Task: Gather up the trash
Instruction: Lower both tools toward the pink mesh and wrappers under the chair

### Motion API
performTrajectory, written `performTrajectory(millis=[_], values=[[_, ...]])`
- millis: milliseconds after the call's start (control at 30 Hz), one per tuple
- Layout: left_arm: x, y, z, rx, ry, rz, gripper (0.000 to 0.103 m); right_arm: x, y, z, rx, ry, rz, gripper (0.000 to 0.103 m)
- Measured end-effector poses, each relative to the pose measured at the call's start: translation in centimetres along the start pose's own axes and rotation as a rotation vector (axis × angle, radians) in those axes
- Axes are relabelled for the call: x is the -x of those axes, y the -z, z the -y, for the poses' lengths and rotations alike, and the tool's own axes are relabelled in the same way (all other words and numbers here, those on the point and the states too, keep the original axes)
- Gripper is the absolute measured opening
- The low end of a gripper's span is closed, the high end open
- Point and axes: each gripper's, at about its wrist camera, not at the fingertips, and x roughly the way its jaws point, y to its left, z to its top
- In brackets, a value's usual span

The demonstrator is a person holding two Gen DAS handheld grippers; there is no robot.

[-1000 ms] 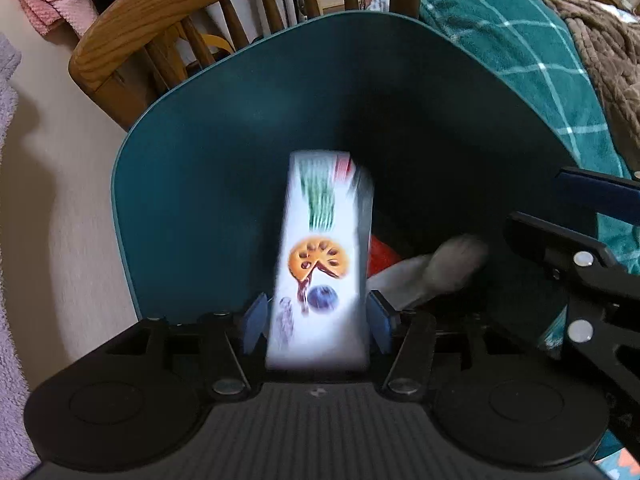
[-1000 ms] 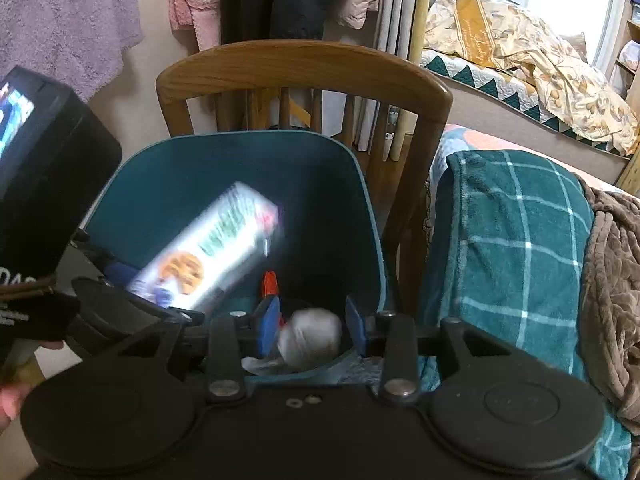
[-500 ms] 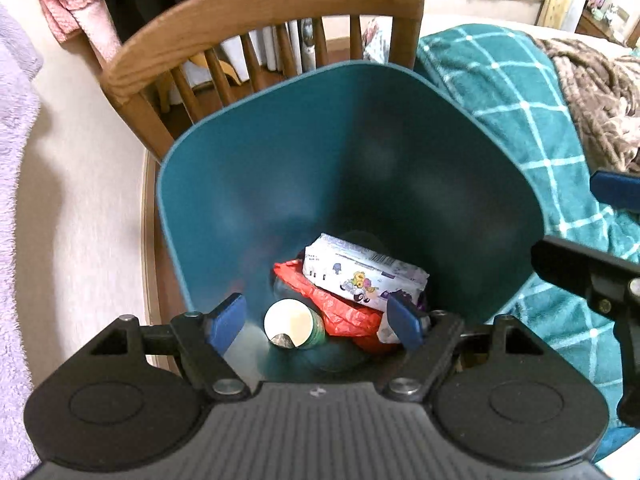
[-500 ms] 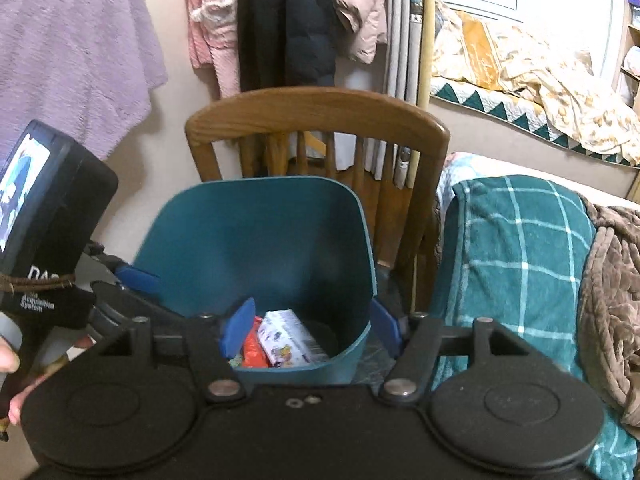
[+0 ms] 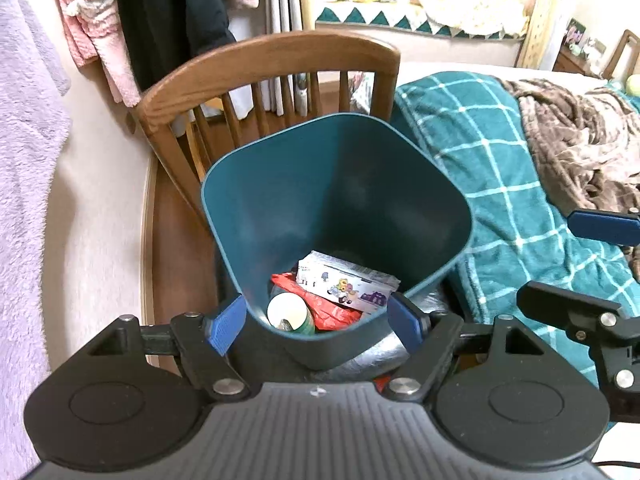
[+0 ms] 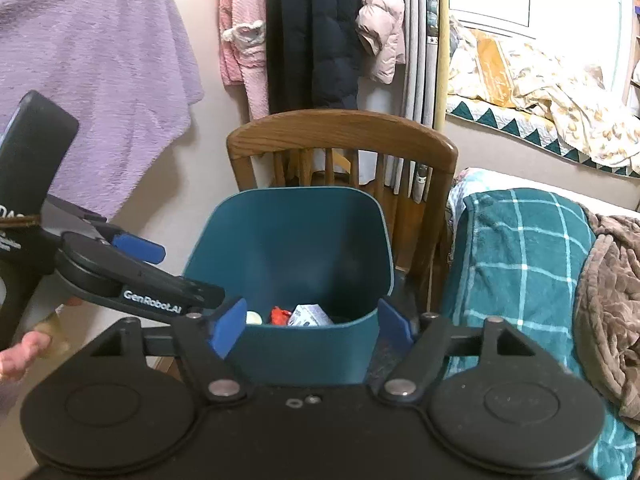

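Left claw: jaws standing wide, nothing between them; they have just been opening.
Right claw: jaws spread and empty, likewise just opening.
Ahead and below both claws: teal bin, sitting in front of a wooden chair.
Trash: carton, red wrapper and cup are lying at the bin's bottom.
Step in hand: drop appears done; both claws are hanging above the bin.
Next move: judged to be seeking further trash; none is showing outside the bin.
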Motion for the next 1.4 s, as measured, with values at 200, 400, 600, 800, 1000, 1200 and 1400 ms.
performTrajectory(millis=[200, 400, 600, 800, 1000, 1200, 1400], values=[[2.6, 3.0, 0.2, 0.021, 0.004, 0.033, 0.079, 2.0, 1.6, -0.8, 0.009, -0.026, 0.01, 0.085], [3.3, 7.2, 1.0, 0.022, 0.006, 0.023, 0.079, 2.6, 4.8, -1.6, 0.013, -0.053, 0.009, 0.094], [1.8, 11.4, 1.2, 0.083, 0.064, -0.036, 0.082, 2.2, 9.5, -1.4, -0.012, -0.053, -0.013, 0.1], [-2.5, 16.2, 1.3, 0.169, 0.1, -0.101, 0.102, 0.1, 15.2, -0.5, -0.071, -0.029, -0.082, 0.101], [-10.7, 21.3, 2.0, 0.225, 0.121, -0.23, 0.102, -4.1, 23.1, 0.8, -0.103, 0.001, -0.183, 0.101], [-19.8, 26.3, 3.7, 0.19, 0.078, -0.298, 0.102, -10.3, 31.7, 2.0, -0.073, 0.024, -0.295, 0.1], [-30.6, 31.7, 5.6, 0.173, 0.088, -0.367, 0.102, -17.8, 39.1, 2.3, -0.085, 0.013, -0.374, 0.1]])
